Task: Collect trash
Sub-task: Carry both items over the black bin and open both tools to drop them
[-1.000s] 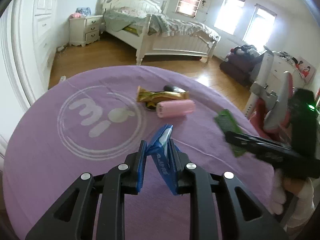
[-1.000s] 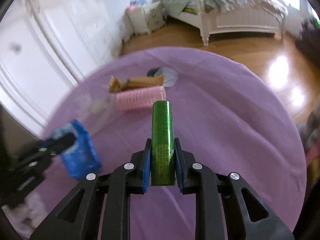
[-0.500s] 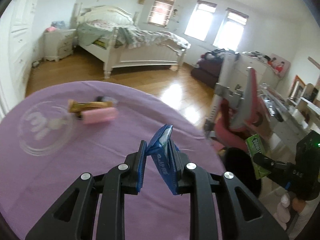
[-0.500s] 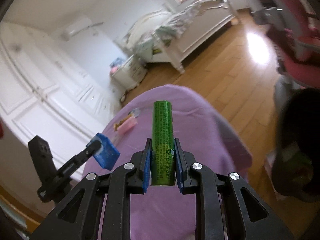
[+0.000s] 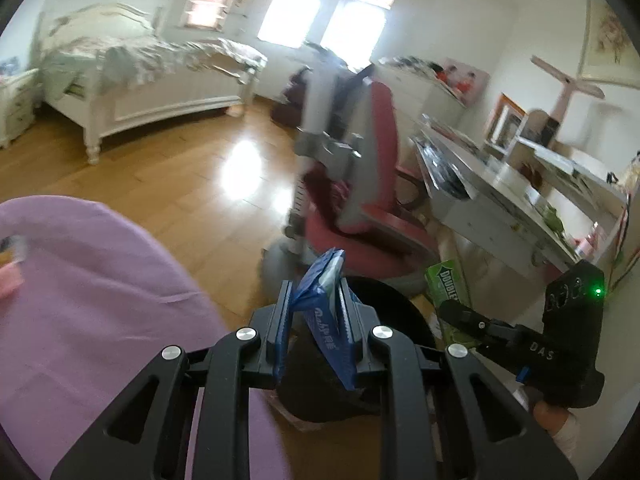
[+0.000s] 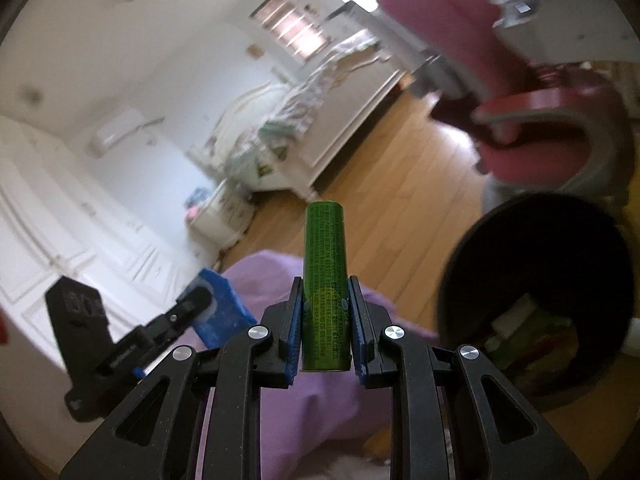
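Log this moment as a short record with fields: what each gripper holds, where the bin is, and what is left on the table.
left gripper: jaws shut on blue packet, held above the bin's near rim
right gripper: jaws shut on green pack, upright, left of the bin's opening
bin: black, round, on the wood floor beside the table, some trash already inside
table: purple cloth; a pink item at the left edge, blurred
state: both pieces not yet dropped

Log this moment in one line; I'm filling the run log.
left gripper: shut on blue packet | right gripper: shut on green pack | black bin: nearby
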Tool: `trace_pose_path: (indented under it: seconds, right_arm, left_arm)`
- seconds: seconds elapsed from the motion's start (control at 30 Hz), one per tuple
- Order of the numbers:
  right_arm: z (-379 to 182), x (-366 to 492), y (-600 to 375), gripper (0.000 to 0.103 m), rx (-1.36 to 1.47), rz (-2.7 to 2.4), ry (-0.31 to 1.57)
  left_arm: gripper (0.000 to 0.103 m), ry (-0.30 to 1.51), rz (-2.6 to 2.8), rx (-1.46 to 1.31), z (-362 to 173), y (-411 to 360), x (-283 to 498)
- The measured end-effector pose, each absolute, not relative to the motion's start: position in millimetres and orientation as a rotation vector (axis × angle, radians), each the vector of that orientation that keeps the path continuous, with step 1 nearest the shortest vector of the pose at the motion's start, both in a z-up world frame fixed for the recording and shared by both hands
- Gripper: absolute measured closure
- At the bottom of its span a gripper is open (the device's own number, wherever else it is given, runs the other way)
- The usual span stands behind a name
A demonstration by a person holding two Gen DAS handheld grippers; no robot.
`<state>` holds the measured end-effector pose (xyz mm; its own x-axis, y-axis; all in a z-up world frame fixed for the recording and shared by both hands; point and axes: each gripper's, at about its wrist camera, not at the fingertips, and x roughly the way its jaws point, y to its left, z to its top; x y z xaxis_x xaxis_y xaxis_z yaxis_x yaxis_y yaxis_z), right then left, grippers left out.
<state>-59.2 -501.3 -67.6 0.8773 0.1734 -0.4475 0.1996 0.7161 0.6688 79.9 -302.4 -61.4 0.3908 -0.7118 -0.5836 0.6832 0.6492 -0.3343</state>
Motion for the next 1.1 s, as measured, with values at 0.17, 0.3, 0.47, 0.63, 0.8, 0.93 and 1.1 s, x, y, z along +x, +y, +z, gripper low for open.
trace_pose_path:
  seconds: [0.17,0.3,0.47,0.63,0.8,0.93,1.1]
  right_arm:
    - [-82.7,-81.9,-542.9,0.082,0.798,-0.128,0.485]
    - [-108.7,-83.9,-564.5,0.082,0.843,-0.185,0.523]
    - [-132.7,-78.0,-573.8,0.082,0.864,-0.216,0.543]
    - [-151.3,-76.8,-585.1,0.082,0.891,-0.239,0.556]
    - [-166.3,-78.5,-589.6,0.082,0.907,-0.258,0.572]
    - [-172.5,-77.8,-590.9,0.082,0.916,-0.266,0.584]
    - [-180.1,-71.8,-592.5,0.081,0.915,-0.274,0.617]
  left_arm:
    - [0.081,0.827,-0.929,0.040,-82.2,-359.0,79.8]
    - [0.081,0.879,-0.952,0.071,-101.0,-388.7,85.1]
    - [0.081,0.941,-0.966,0.100,-123.7,-415.0,91.6]
    - [0.081,0.995,-0.977,0.125,-143.7,-432.1,92.4]
    - [0.081,1.033,-0.989,0.132,-160.8,-445.4,93.2]
    - [0.081,1.054,-0.994,0.140,-170.2,-457.1,93.5]
    - [0.071,1.067,-0.977,0.198,-175.6,-466.9,90.4]
